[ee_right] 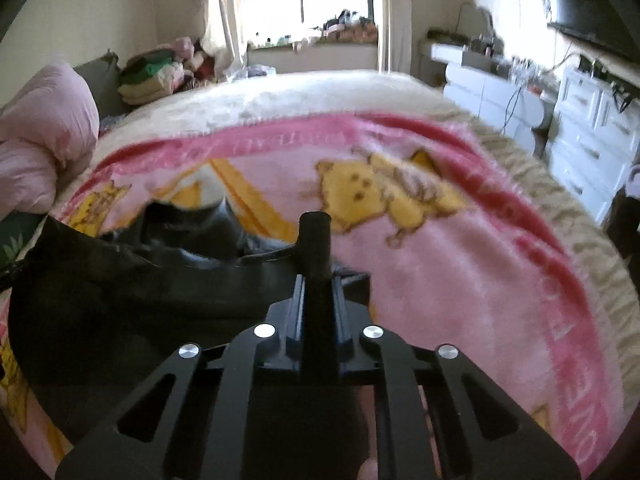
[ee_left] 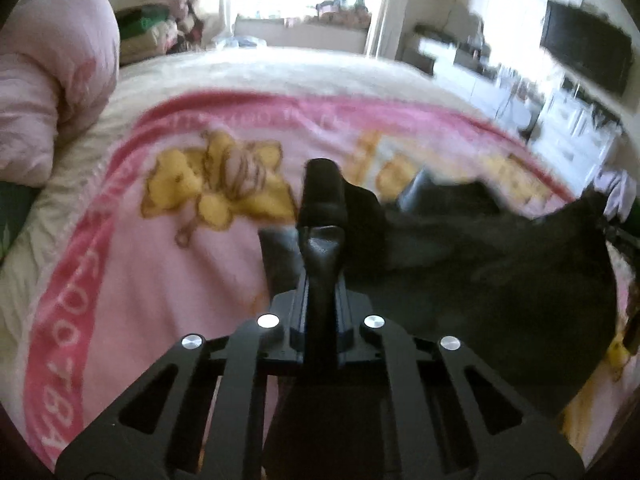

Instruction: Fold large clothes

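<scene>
**Inspector:** Where does the garment lie?

**Assistant:** The dark garment is on the pink blanket that covers the bed, near the person's side. It lies between the two tools, right of the left gripper and left of the right gripper.

**Inspector:** State of the grippers?

**Assistant:** Both have their jaws drawn fully together, no gap showing. The left gripper appears to pinch a raised edge of the dark cloth, which bunches against its fingers. The right gripper sits at the garment's opposite edge; cloth lies against its fingers, but a firm hold cannot be confirmed, as the view is blurred.

**Inspector:** The step in hand?

**Assistant:** By my judgement, the two near corners are taken up for a fold away from the person.

**Inspector:** Recommendation?

**Assistant:** Confirm that each grip has only the garment, not the blanket pile beneath. Lift both corners evenly, keep the edge taut between the tools, carry it across level and lay it square on the far edge. Uneven height would skew the fold.
</scene>
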Available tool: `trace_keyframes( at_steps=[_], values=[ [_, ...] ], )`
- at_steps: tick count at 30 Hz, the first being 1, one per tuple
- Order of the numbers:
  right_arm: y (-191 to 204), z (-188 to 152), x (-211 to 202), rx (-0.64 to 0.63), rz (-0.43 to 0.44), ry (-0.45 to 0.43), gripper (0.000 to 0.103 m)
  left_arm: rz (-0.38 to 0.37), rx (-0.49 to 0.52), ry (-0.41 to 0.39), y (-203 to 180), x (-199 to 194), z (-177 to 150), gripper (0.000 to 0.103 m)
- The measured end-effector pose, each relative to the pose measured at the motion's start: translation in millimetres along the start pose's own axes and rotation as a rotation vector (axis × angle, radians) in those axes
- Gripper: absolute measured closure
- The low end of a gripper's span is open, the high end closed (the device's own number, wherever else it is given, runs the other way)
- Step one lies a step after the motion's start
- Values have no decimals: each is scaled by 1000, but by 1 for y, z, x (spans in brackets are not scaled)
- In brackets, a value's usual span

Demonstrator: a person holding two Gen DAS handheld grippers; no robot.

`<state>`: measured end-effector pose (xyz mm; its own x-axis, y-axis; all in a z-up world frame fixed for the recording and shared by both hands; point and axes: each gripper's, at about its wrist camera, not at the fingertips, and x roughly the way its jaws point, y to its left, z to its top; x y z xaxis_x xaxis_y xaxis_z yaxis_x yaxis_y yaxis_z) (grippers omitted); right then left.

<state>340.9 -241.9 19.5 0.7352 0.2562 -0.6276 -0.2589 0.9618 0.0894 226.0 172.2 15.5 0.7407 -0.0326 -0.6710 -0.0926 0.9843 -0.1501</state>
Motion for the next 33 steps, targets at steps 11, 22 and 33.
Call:
trace_keyframes(
  at_steps=[11,22,33],
  values=[
    [-20,36,29,152,-4,-28,93,16,-35,-91,-1,1,41,99],
    [-31,-5,99,202,-48,144,90,66,-34,53,11,65,16,94],
    [-31,-11,103,196,-80,172,80,70,-33,46,14,70,8,90]
  ],
)
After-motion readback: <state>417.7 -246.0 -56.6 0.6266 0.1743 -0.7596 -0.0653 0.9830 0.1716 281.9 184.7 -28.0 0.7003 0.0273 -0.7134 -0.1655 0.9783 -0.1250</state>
